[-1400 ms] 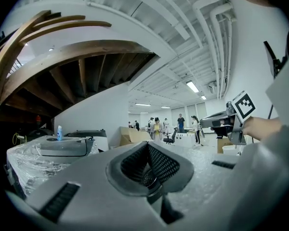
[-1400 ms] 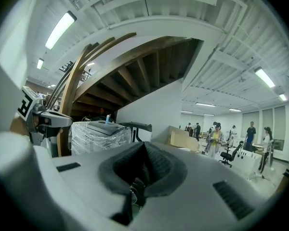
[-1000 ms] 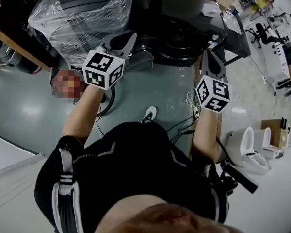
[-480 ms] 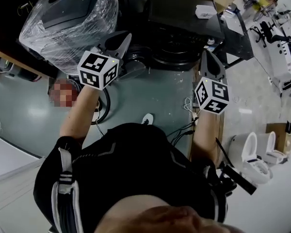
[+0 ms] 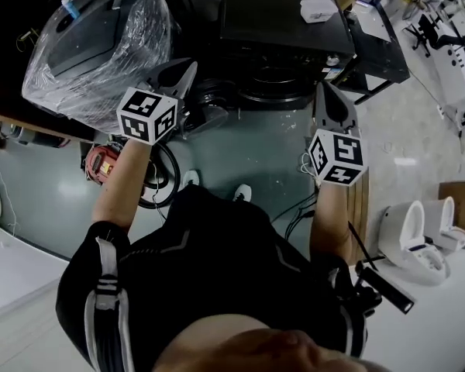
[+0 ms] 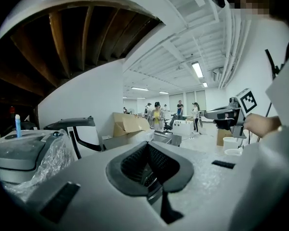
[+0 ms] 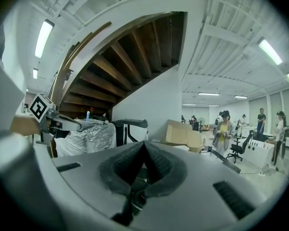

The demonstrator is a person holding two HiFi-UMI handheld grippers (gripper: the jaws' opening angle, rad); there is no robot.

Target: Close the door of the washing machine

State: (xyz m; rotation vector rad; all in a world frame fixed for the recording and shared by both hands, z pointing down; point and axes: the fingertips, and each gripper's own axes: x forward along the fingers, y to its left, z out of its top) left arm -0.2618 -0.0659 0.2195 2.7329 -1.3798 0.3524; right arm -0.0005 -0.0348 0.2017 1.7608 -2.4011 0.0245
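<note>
A black washing machine stands ahead of me in the head view, its round drum opening facing me. A round, glassy door hangs open at the opening's left side. My left gripper is shut and empty, its tip just above and left of that door. My right gripper is also shut and empty, at the opening's right edge. In the left gripper view the shut pads point level over the room. The right gripper view likewise shows pads pressed together, holding nothing.
A plastic-wrapped machine sits at the left, close to my left gripper. Coiled cables and a red tool lie on the floor. A wooden plank and white toilets are at the right. People stand far off.
Both grippers have moved forward toward the washing machine and sunk slightly, still shut. The person has stepped closer, so the machine and wrapped bundle sit nearer in the head view.
</note>
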